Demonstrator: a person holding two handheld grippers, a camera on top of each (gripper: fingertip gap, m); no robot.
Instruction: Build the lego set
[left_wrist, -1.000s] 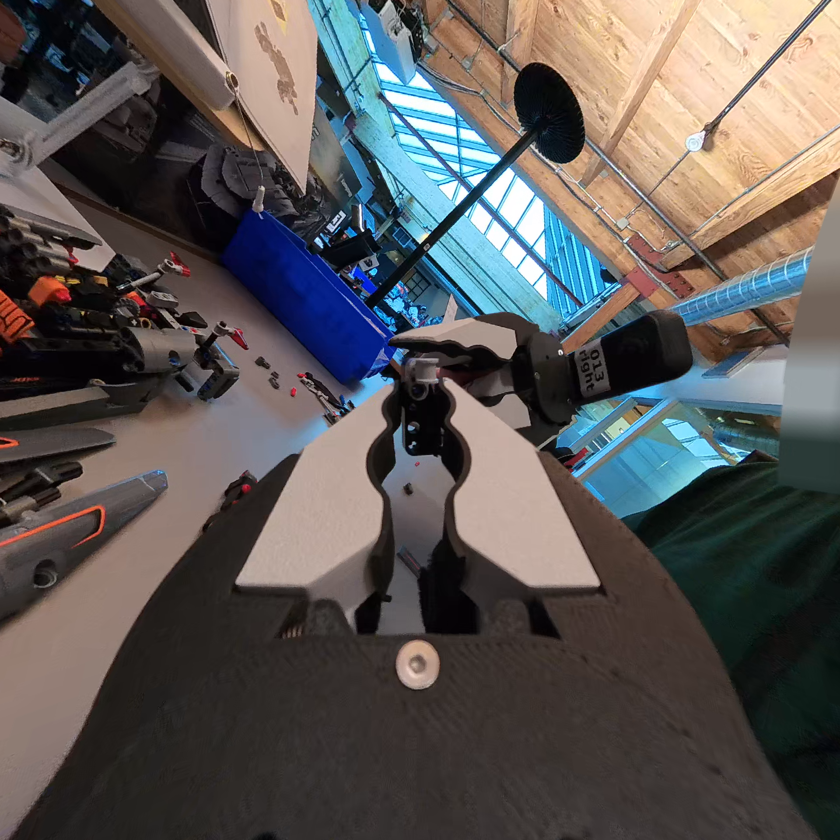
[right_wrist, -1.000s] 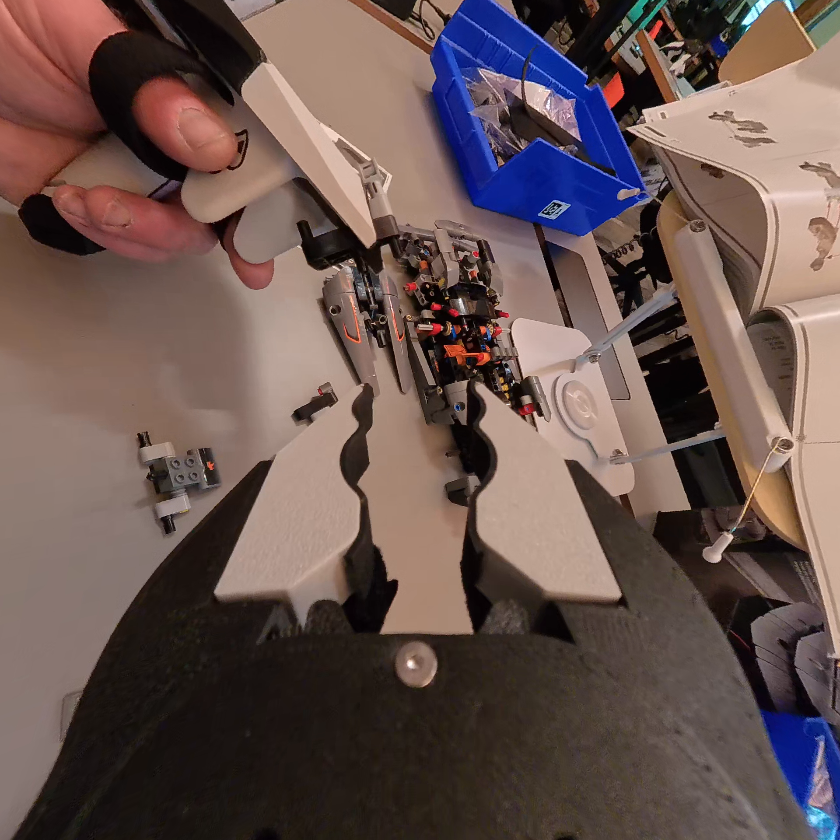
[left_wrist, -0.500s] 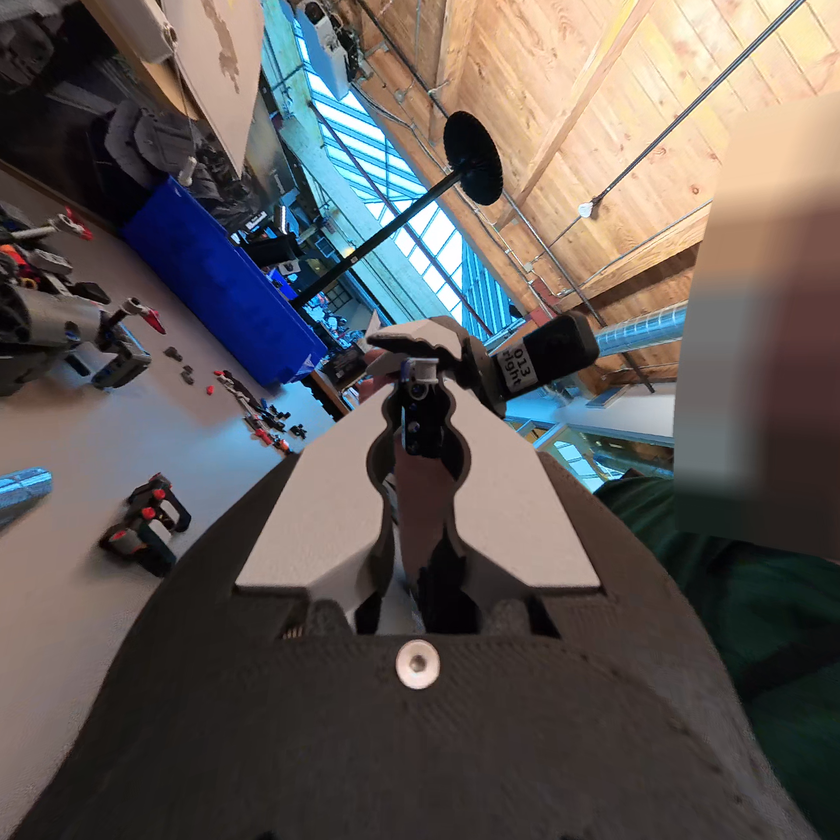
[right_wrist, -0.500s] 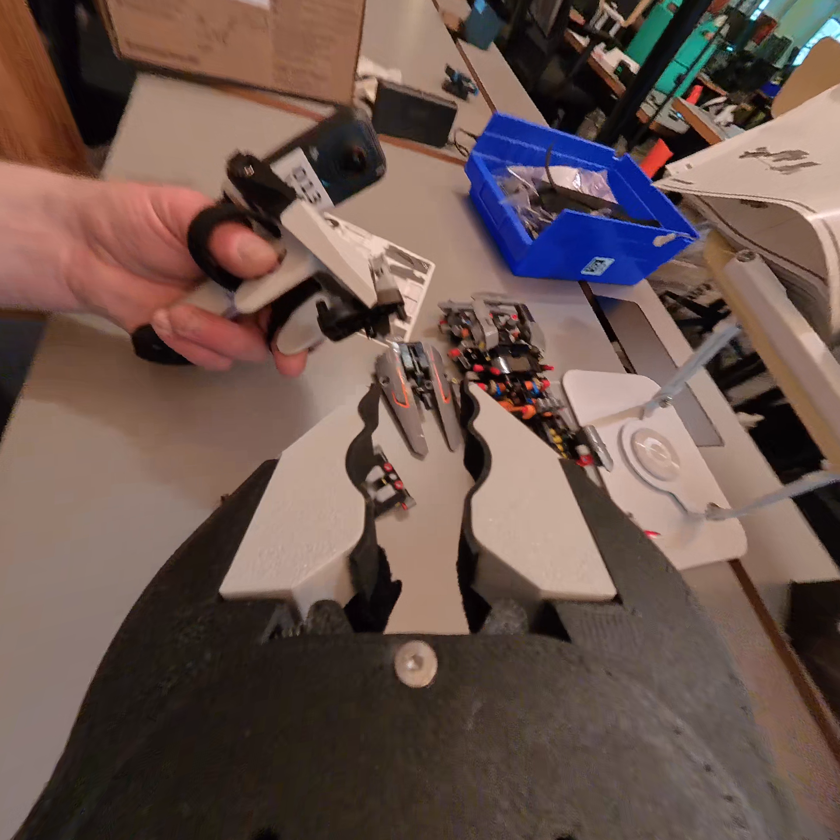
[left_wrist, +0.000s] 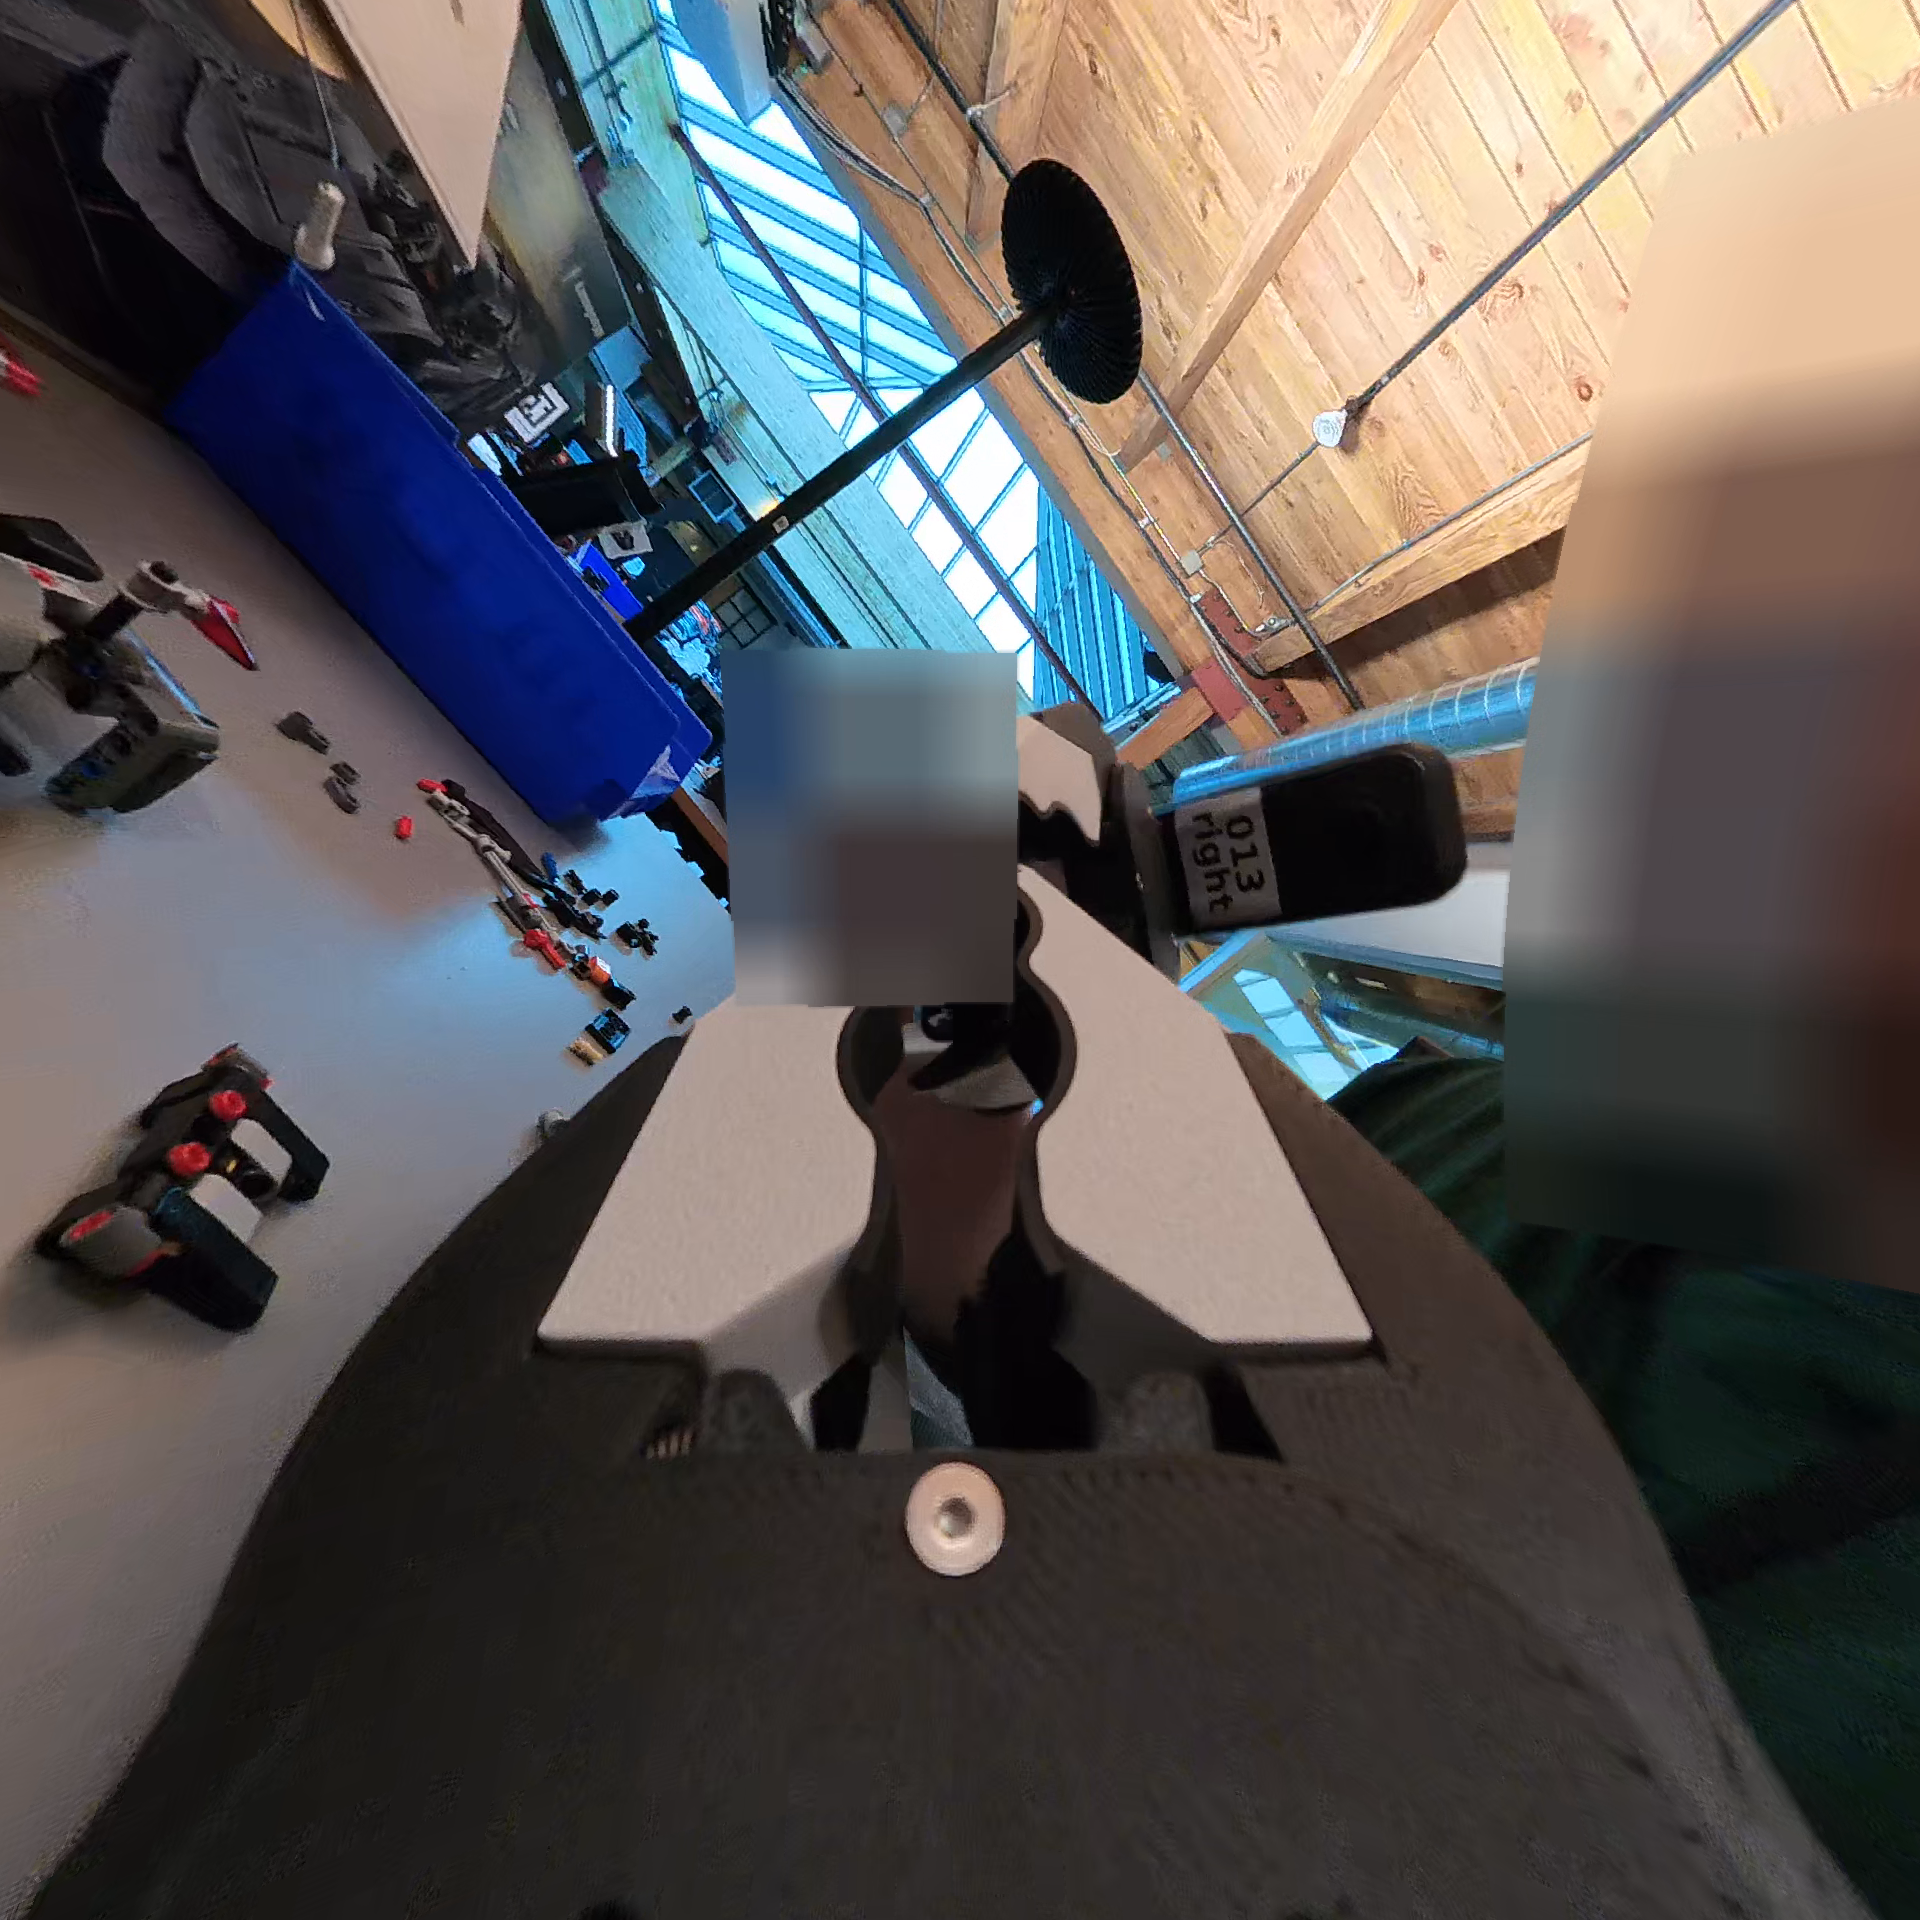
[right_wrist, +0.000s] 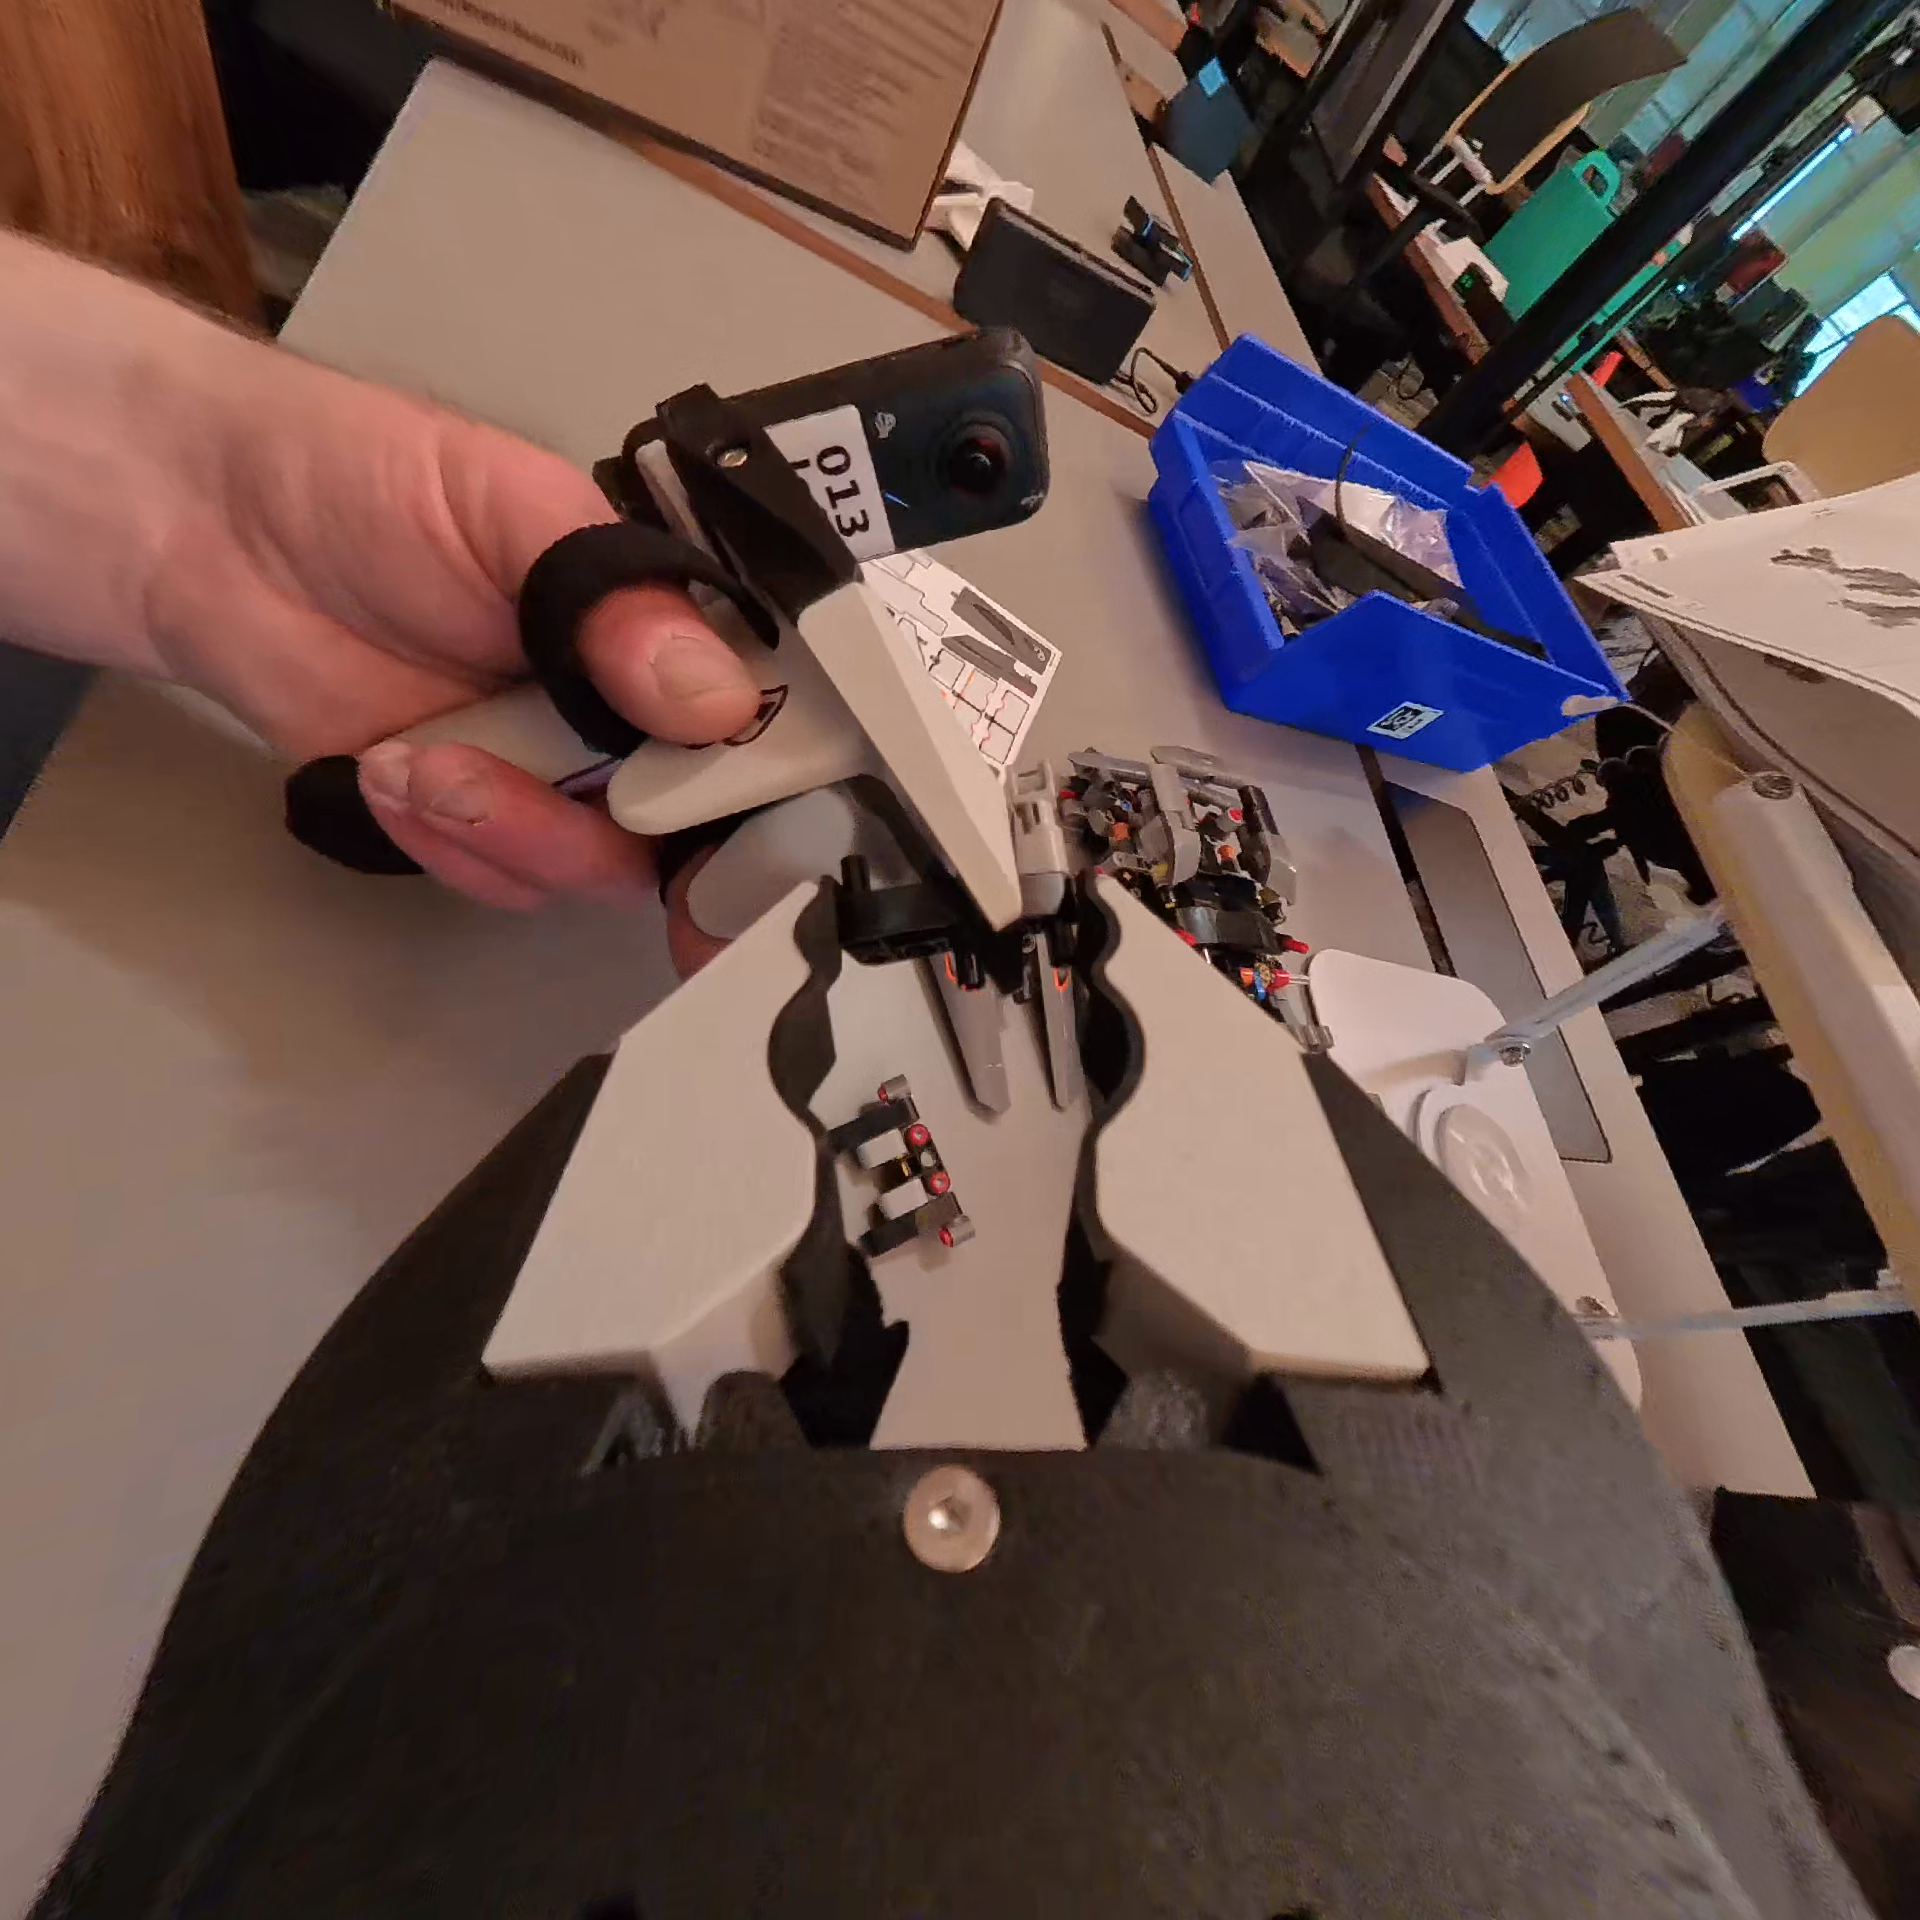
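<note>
My left tongs (right_wrist: 971, 904) clamp a black and grey lego piece (right_wrist: 894, 914); my right tongs (right_wrist: 951, 904) gape apart beside it, above the half-built model (right_wrist: 1174, 842). Blue bin (right_wrist: 1382, 582) sits far right.

Wrist cams facing each other; close range
Left tilts up toward ceiling; right looks down at table (right_wrist: 312, 1039); both share blue bin (right_wrist: 1392, 665)

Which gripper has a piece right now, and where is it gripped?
The left gripper pinches a small black lego piece at one end, near its fingertips. The right gripper is open, holding nothing.
</note>
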